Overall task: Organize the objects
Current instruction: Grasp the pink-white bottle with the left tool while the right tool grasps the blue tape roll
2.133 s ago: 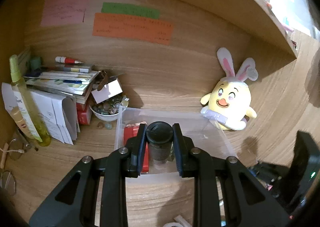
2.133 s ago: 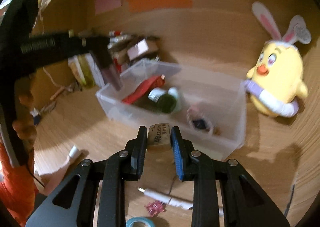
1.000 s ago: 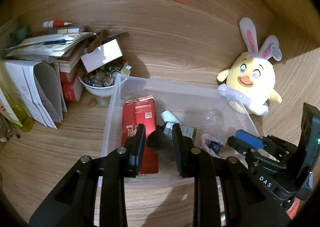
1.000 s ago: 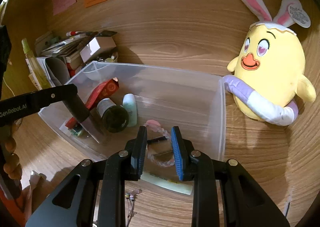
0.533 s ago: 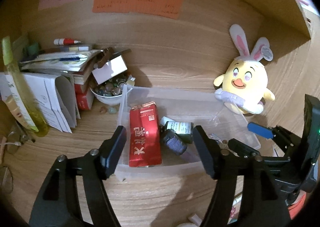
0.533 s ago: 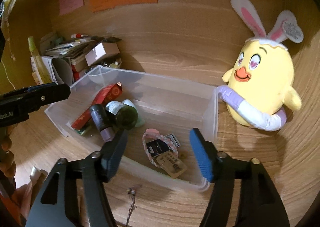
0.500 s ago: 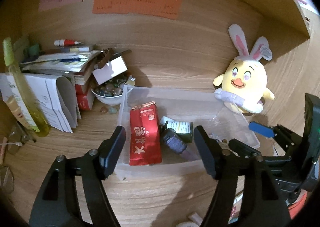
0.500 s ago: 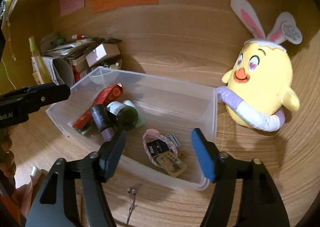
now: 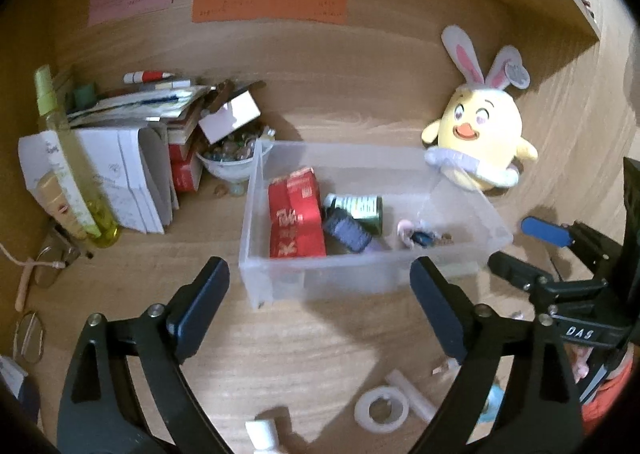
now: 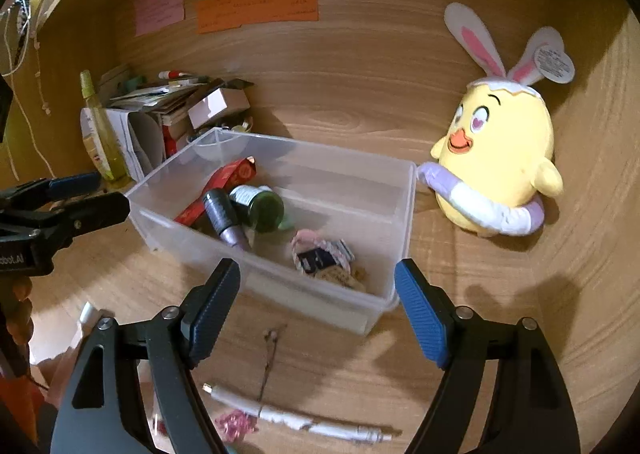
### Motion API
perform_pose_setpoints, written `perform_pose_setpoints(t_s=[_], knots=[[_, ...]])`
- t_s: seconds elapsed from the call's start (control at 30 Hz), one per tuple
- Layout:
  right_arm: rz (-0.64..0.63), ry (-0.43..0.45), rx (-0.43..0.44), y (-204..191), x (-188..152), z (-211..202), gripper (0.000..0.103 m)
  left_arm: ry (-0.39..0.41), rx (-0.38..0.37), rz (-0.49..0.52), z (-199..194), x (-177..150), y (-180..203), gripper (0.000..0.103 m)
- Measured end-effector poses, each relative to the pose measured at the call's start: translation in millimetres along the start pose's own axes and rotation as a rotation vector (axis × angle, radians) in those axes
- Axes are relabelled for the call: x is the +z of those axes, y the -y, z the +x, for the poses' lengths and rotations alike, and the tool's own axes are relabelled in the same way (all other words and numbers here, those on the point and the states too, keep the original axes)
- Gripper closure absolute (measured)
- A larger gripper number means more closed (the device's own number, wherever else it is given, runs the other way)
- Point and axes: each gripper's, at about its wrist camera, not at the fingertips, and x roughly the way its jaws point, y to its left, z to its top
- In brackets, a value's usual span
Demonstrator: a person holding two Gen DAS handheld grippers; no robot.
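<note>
A clear plastic bin stands on the wooden desk. It holds a red packet, a green bottle, a dark purple-capped tube and small items with a pink cord. My left gripper is open and empty, in front of the bin. My right gripper is open and empty, in front of the bin's near right corner. The right gripper also shows in the left wrist view.
A yellow bunny-eared plush sits right of the bin. Books, papers, a bowl of stones and a yellow-green bottle crowd the left. A tape roll, a white tube and small scraps lie in front.
Both grippers opened and let go of their items into the bin, the left the dark tube, the right a small tag. Both have since pulled back from the bin.
</note>
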Motion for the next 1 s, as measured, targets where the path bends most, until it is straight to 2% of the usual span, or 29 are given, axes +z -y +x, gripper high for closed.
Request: perform_pose_setpoints(t_s=[0.1,0.4,0.7,0.87,0.93,1.0], knots=[[0.005,-0.001,0.002,0,-9,-9,0.021,-0.017,0.014,0.013,-5,-10,0,0.01],[0.015,-0.017,0.015,-5,-41,-31,0.021,-0.121,0.04,0.003,-11,-54,-9,0.01],[0.035,-0.071,0.055,-14,-79,-38,0.021,-0.194,0.075,-0.017,-15,-91,-20,0.01],[0.041,-0.116,0.089,-23,-96,-35,0.021,-0.213,0.056,-0.046,-9,-104,-25,0.01],[0.044,-0.132,0.121,-26,-103,-33,0.021,-0.206,0.044,-0.06,-8,-106,-26,0.014],[0.043,-0.142,0.139,-31,-109,-32,0.021,-0.212,0.032,-0.067,-5,-107,-27,0.031]])
